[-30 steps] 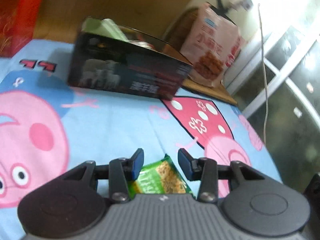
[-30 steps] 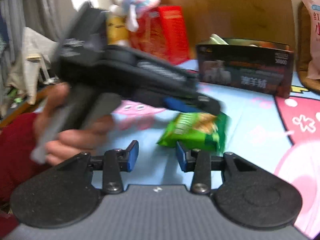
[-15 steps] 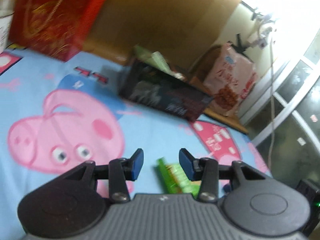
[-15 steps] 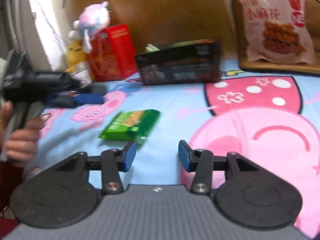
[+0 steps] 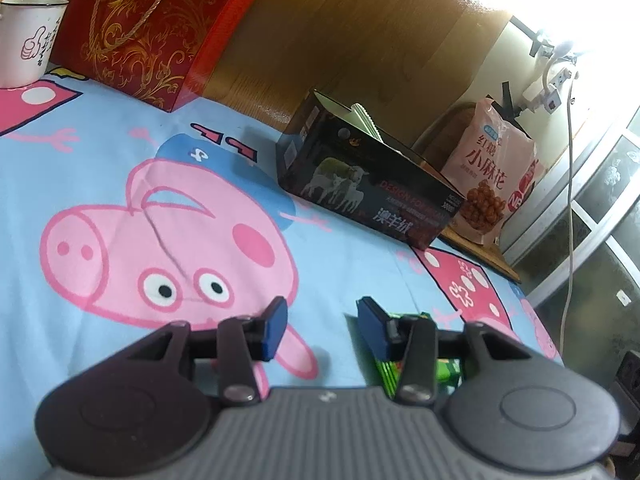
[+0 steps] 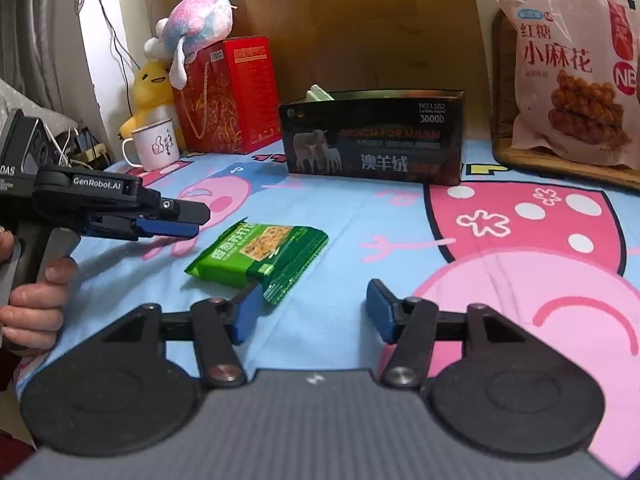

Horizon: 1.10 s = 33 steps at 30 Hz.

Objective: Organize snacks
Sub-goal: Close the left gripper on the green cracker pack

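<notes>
We see green packet (image 6: pixel 258 258) flat on cartoon sheet (image 6: pixel 352 220), well in front of black box (image 6: pixel 374 138). Our left tongs (image 6: pixel 176 229) hover just left of packet, narrow gap, empty. Our right tongs (image 6: pixel 312 312) just been opening, now wide, empty, near packet's front corner.

Setting: home, likely bedroom. Evidence: cartoon-pig sheet (image 6: pixel 352 208) as work surface; wooden headboard (image 6: pixel 360 24) behind it; plush toy (image 6: pixel 200 24) atop red gift box (image 6: pixel 228 100); yellow duck toy (image 6: pixel 150 92) and enamel mug (image 6: pixel 154 144) at sheet's edge; dark carton (image 6: pixel 376 136) printed with sheep; pink snack bag (image 6: pixel 572 76) leaning on woven mat (image 6: pixel 560 168); grey curtain (image 6: pixel 36 32) at left; white cable (image 5: pixel 570 184) beside glazed door (image 5: pixel 600 216).
</notes>
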Available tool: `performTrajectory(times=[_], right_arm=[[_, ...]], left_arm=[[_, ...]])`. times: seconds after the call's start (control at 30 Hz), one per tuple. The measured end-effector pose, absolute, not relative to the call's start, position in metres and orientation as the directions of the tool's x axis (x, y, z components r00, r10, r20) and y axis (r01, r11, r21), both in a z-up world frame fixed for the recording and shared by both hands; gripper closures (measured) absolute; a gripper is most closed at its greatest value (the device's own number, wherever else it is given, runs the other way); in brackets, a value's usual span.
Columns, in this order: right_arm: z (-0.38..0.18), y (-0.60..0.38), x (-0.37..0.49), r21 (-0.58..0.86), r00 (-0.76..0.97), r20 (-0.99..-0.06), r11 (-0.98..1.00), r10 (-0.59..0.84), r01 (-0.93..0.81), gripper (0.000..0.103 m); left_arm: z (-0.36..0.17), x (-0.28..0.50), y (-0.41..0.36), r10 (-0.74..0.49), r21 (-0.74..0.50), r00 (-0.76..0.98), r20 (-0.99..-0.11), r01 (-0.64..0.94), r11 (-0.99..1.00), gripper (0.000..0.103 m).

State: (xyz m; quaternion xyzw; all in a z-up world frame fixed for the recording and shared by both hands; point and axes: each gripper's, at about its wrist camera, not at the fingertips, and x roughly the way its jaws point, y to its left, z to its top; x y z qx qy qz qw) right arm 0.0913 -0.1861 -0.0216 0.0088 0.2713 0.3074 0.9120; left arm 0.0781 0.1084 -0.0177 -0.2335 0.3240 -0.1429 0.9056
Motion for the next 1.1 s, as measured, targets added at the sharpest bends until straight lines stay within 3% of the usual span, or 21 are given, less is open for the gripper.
performTrajectory(times=[1.1], right_arm=[[-0.0212, -0.1892, 0.0916, 0.215, 0.664, -0.482, 0.812, 0.572, -0.543, 0.043]], left_arm=[[-0.0187, 0.0765, 0.1087, -0.419, -0.525, 0.748, -0.515, 0.112, 0.844, 0.057]])
